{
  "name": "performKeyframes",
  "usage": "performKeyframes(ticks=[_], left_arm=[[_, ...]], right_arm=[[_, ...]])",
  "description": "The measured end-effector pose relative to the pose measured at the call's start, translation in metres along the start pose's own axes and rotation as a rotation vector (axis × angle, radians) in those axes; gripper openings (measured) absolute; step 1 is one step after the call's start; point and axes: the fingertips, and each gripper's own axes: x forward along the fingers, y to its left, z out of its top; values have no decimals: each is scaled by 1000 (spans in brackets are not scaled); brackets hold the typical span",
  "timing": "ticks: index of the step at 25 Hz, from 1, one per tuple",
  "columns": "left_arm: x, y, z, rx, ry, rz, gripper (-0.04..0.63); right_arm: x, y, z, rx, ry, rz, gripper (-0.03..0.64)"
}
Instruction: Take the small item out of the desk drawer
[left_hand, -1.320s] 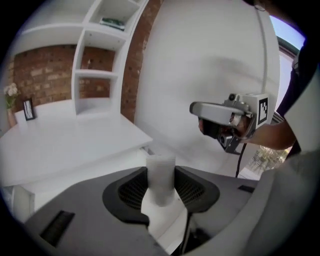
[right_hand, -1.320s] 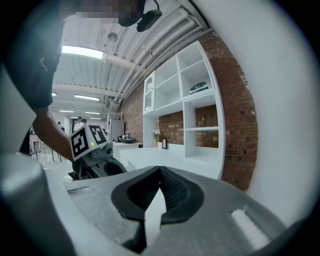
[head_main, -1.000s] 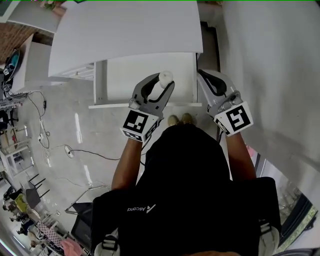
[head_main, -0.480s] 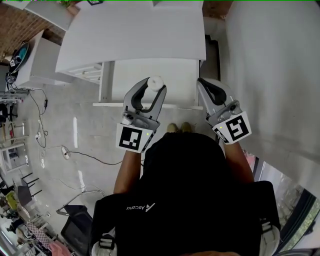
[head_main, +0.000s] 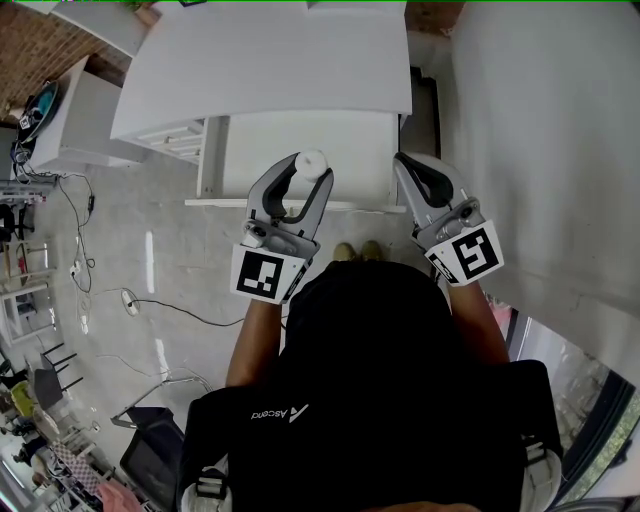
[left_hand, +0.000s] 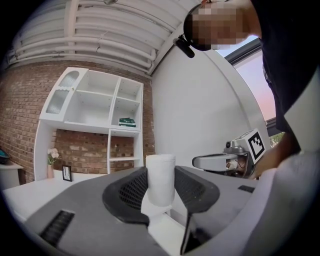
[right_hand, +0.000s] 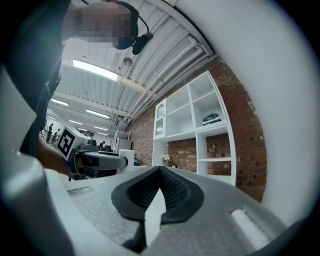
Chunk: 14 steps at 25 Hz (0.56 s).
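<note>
A small white cylinder (head_main: 311, 162) is clamped in my left gripper (head_main: 309, 172), held above the front of the open white drawer (head_main: 365, 150) of the white desk (head_main: 270, 70). In the left gripper view the cylinder (left_hand: 160, 179) stands upright between the two black pads of my left gripper (left_hand: 160, 175). My right gripper (head_main: 408, 166) hovers over the drawer's right front corner, shut and empty. In the right gripper view the ribbed pads of my right gripper (right_hand: 160, 172) meet with nothing between them, and the cylinder (right_hand: 126, 156) shows at the left.
A white side cabinet (head_main: 75, 125) stands left of the desk, with cables (head_main: 150, 300) on the pale floor. A white wall (head_main: 540, 150) runs along the right. The person's shoes (head_main: 357, 250) are below the drawer front. A white shelf unit (left_hand: 95, 115) stands against a brick wall.
My left gripper has shifted a little to the left with the white cylinder still in it. The right gripper has barely moved. Nothing visibly moved in the last half second.
</note>
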Motion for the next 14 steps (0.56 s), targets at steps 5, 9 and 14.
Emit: performKeyframes(ticks=[5, 9, 14], left_arm=[[1, -4, 0, -5, 5, -11, 164], [7, -7, 5, -14, -4, -15, 164], [14, -8, 5, -22, 5, -12, 164]], right_arm=[[-3, -1, 1, 2, 4, -9, -2], [-6, -7, 3, 5, 4, -17, -2], [-6, -17, 0, 10, -2, -30, -2]])
